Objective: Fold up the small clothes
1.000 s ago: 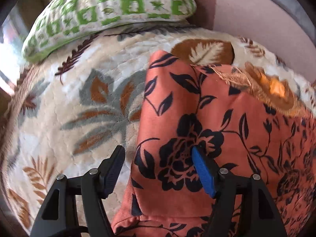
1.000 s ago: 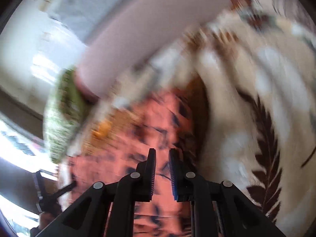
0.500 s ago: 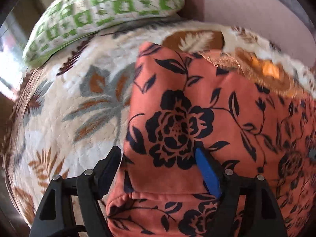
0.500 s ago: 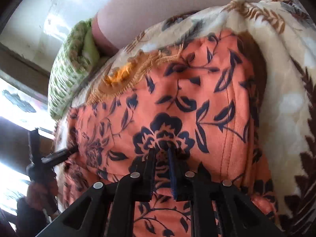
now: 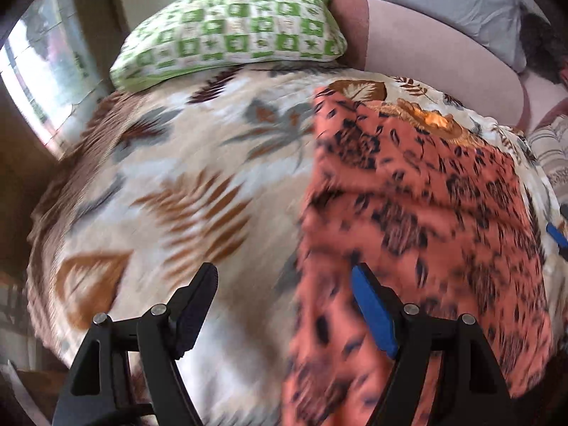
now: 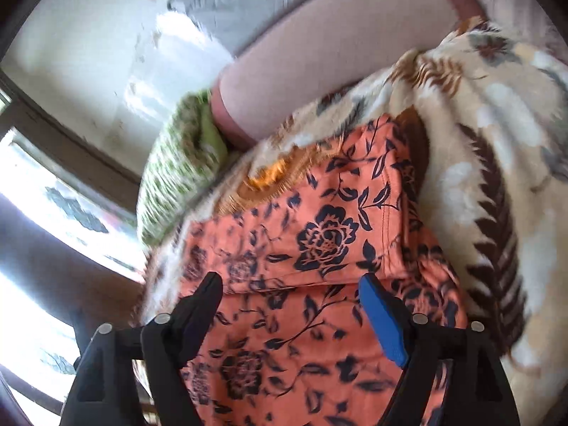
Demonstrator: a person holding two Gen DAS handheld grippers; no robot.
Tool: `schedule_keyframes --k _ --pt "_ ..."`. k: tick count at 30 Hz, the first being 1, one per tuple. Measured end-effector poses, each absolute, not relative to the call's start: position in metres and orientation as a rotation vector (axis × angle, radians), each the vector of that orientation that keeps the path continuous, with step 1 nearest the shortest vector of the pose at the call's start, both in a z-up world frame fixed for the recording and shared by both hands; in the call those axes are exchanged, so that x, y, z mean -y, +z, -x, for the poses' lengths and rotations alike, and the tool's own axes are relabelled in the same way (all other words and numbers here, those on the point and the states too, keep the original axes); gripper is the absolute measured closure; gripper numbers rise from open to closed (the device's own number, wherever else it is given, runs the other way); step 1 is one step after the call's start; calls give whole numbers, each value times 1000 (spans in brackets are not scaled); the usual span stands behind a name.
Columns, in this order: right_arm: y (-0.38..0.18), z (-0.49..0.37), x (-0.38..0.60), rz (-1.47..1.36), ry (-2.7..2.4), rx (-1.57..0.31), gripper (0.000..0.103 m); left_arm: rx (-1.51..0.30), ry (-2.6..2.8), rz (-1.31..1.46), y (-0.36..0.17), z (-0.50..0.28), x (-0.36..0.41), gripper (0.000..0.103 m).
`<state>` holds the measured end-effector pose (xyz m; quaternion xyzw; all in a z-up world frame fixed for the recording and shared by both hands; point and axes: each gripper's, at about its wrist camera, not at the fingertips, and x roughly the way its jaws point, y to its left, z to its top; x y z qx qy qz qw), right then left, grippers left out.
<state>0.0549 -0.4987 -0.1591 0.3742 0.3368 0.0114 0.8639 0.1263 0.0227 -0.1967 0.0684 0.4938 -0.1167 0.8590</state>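
Left wrist view: my left hand-held gripper (image 5: 284,305) is spread wide with nothing in it, over the left edge of the orange garment (image 5: 419,206) lying folded on the blanket (image 5: 184,177) (blurred here). My right hand-held gripper (image 6: 291,305) has just been opening; it stands wide above the garment's fold, gripping nothing. A green pillow (image 5: 230,28) lies beyond.

The left gripper (image 5: 284,287) hangs tilted steeply downward, its jaws spread wide with nothing clamped between them. The right gripper (image 6: 291,296) points down at a shallower slant; its jaws have just been opening and now stand wide apart, gripping nothing.
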Motion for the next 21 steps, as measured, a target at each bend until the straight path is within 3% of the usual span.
schedule_keyframes --k 6,18,19,20,21 --pt "-156 11 470 -813 5 -676 21 -1045 -268 -105 -199 -66 -77 25" --pt "-158 112 465 -803 -201 -763 21 -1131 -456 32 -244 -19 -81 26" --pt "-157 116 466 -806 -213 -762 21 -1127 -473 48 -245 -17 -80 35" --pt "-156 119 466 -804 -221 -763 21 -1127 -505 64 -247 -15 -77 50" --pt "-156 121 465 -798 -229 -767 21 -1135 -529 63 -249 -13 -73 56"
